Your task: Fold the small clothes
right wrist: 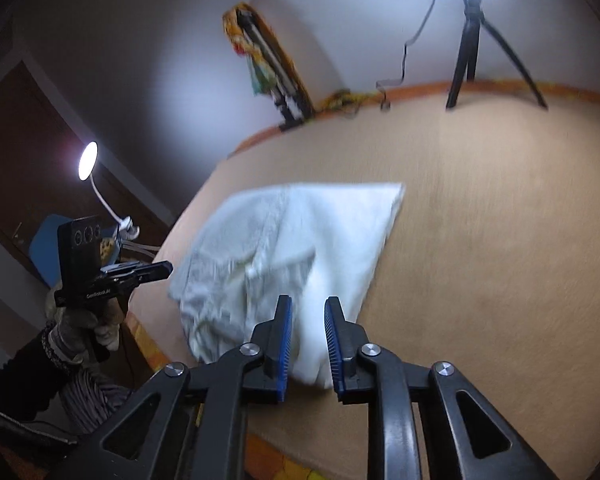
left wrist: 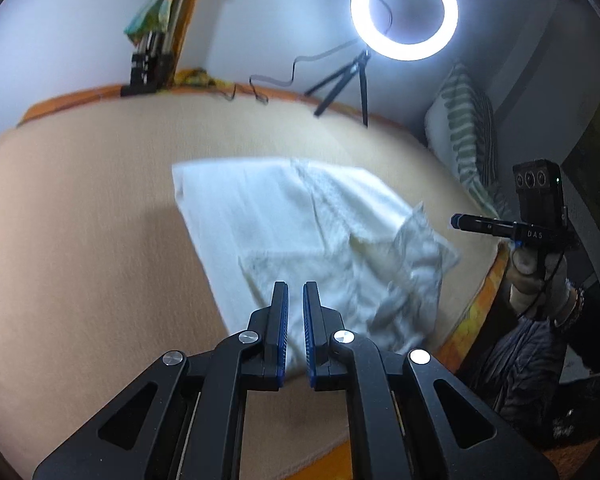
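Surface: a tan blanket (left wrist: 100,220) covers the bed, with an orange edge along the wall and the near side.
Garment: one white cloth (left wrist: 300,236) lies near the middle of the blanket, partly folded, smooth on its far half and rumpled toward the bed's edge.
Left view only: a striped pillow (left wrist: 464,136) at the bed's end, the whole ring light (left wrist: 404,10) on its tripod (left wrist: 348,80), and my right gripper (left wrist: 458,222) from the side, off past the cloth's rumpled corner.
Right view only: a small lamp (right wrist: 88,160) on a bent neck, a blue chair (right wrist: 46,240) below it, and my left gripper (right wrist: 162,270) from the side, near the cloth's rumpled edge.
Count: one cloth, two grippers, two lights, one tripod, one pillow.
Left gripper: fingers a narrow gap apart, holding nothing, above the cloth's near edge.
Right gripper: fingers a wider gap apart, holding nothing, above the cloth's near corner; I cannot tell whether either touches the cloth.
Hands: both are gloved.
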`<state>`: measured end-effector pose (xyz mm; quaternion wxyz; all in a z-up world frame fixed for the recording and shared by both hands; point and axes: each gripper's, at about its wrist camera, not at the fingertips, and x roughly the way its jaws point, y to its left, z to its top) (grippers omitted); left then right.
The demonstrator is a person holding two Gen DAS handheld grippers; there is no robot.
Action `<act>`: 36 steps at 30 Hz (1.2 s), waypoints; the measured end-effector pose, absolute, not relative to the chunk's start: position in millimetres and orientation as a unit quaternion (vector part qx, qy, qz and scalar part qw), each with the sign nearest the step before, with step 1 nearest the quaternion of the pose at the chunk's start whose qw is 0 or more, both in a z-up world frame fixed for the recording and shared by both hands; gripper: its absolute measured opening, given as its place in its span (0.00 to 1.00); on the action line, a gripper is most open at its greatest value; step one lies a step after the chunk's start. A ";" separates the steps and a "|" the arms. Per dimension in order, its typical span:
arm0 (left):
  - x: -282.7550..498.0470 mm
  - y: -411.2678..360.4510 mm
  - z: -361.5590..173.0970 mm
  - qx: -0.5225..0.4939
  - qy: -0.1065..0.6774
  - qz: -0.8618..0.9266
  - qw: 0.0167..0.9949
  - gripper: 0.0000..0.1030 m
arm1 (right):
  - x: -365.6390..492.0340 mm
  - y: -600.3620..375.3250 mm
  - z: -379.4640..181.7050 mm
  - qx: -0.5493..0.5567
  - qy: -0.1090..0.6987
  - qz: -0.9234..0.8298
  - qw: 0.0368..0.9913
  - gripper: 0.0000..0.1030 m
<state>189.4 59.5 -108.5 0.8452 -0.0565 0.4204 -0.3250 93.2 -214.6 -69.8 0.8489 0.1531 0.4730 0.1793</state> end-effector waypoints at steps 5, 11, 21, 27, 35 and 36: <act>231.3 43.7 -89.5 -0.065 0.392 -0.318 0.861 0.06 | 130.1 -206.0 -66.3 0.127 0.455 0.179 0.863 0.17; 290.5 24.5 -99.5 -0.087 0.417 -0.327 0.843 0.06 | 191.2 -173.8 -79.6 0.067 0.480 0.212 0.848 0.17; 327.6 -11.6 -145.2 -0.019 0.480 -0.342 0.807 0.06 | 240.2 -122.1 -122.7 -0.049 0.531 0.243 0.811 0.16; 320.7 -7.2 -164.3 -0.012 0.479 -0.353 0.804 0.06 | 232.6 -117.5 -140.5 -0.066 0.542 0.249 0.800 0.16; 324.5 34.7 -149.1 -0.061 0.432 -0.292 0.851 0.06 | 235.3 -166.5 -120.3 0.021 0.521 0.218 0.825 0.18; 326.1 40.0 -152.4 -0.067 0.436 -0.285 0.851 0.06 | 235.7 -172.5 -122.4 0.031 0.523 0.212 0.825 0.18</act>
